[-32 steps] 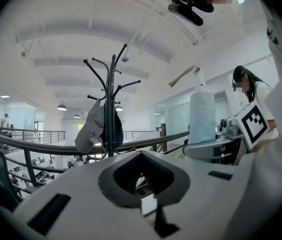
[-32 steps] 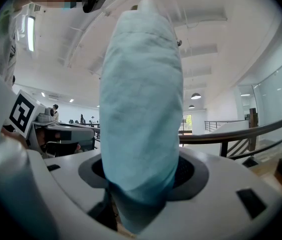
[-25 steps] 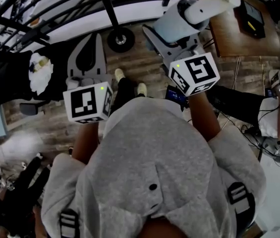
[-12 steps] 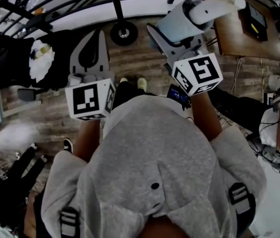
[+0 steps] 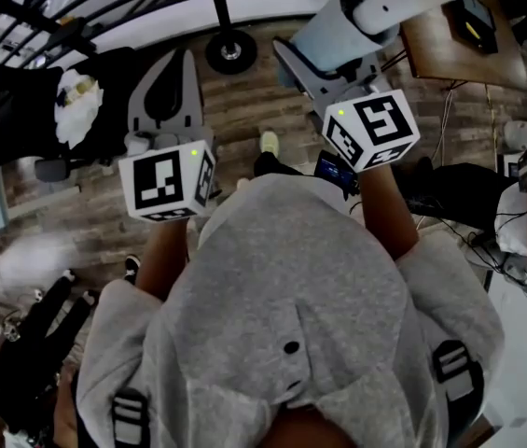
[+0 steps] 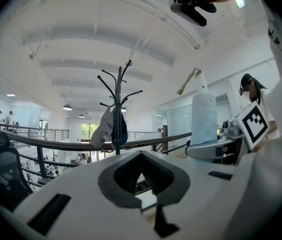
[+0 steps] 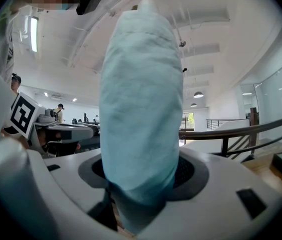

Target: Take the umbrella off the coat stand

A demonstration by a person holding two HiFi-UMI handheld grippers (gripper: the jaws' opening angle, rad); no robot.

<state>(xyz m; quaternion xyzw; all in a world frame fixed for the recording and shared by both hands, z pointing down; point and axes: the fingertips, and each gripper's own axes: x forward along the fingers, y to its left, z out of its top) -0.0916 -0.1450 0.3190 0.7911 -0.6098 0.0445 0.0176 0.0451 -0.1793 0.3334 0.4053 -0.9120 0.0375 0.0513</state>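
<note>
Pale-blue folded umbrella point(image 7: 138, 109) sits clamped between jaws of the right gripper point(image 7: 138, 186); left gripper point(image 6: 141, 174) jaws meet, empty.

Wood plank floor point(image 5: 254, 110), black railing point(image 6: 67, 145), wooden desk point(image 5: 440, 59), round ceiling lamp point(image 6: 67, 107)

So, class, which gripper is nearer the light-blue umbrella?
Right. The right gripper is clamped on the umbrella; the left gripper, jaws together and empty, is off to its left, not touching.
</note>
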